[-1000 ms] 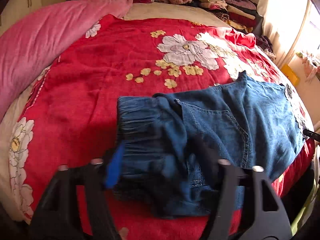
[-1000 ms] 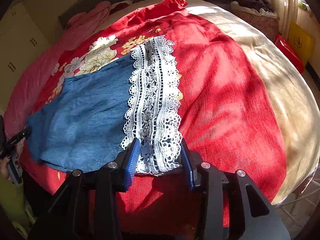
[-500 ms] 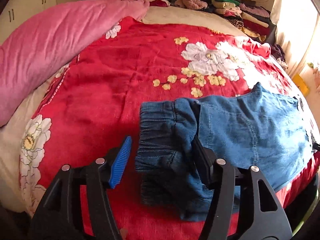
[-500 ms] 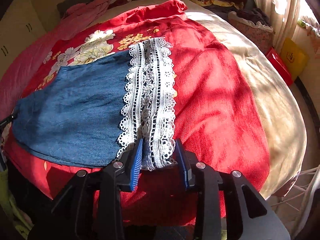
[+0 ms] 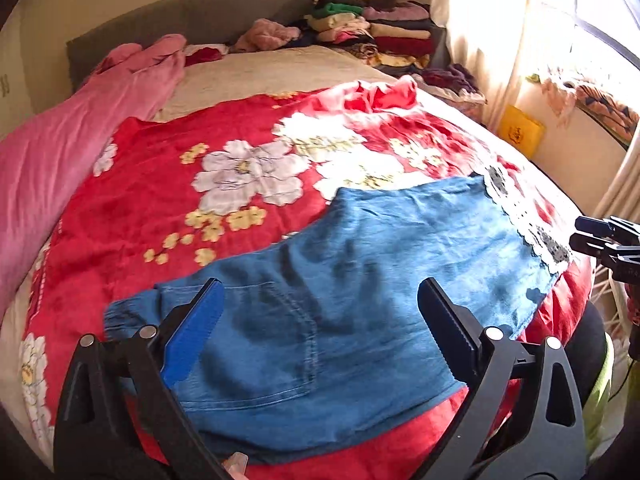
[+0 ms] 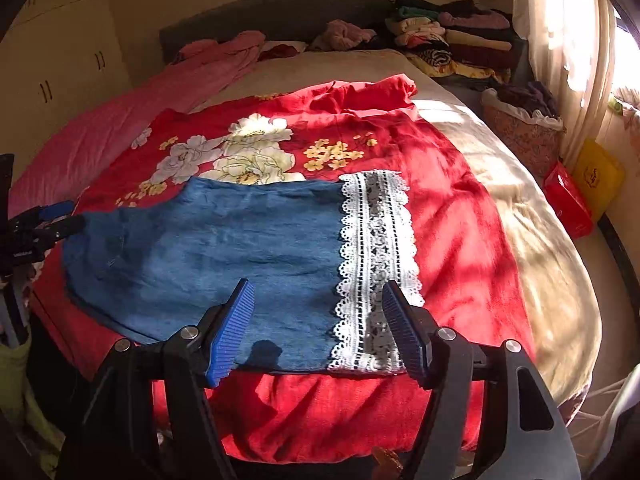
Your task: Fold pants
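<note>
We hold the left tongs (image 5: 320, 320) just above the waist end of the blue denim pants (image 5: 360, 280), their jaws spreading wide with nothing pressed between them; the cloth lies flat on the bed below the gap. The blue-padded finger (image 5: 192, 340) sits over the gathered waistband (image 5: 132, 316), and a stitched back pocket (image 5: 276, 344) shows between the two fingers. We hold the right tongs (image 6: 320, 328) over the opposite end of the same pants (image 6: 208, 248), jaws also opening and gripping nothing. Between and just beyond their ribbed blue pads (image 6: 232, 332) lies the white lace hem (image 6: 376, 264), which runs away from the tongs across the leg end.

The pants lie folded lengthwise and spread flat on a red flowered blanket (image 5: 160, 184), near the bed's front edge, stretching from one pair of tongs to the other. Each pair shows at the edge of the other's view: the right tongs (image 5: 604, 240) past the lace end, the left tongs (image 6: 40, 228) past the waist end.

Beyond the pants, large white and yellow blossoms (image 6: 248, 148) pattern the blanket. Left of both tongs and farther back, a pink quilt (image 5: 72, 148) lies along the bed's side. A beige sheet (image 6: 520, 208) covers the mattress to the right of the right tongs, sunlit. At the far end, stacks of folded clothes (image 5: 372, 28) rest against the dark headboard (image 5: 192, 20), with a pale curtain (image 5: 480, 40) to their right and a yellow bag (image 6: 600, 176) on the floor beside the bed.
</note>
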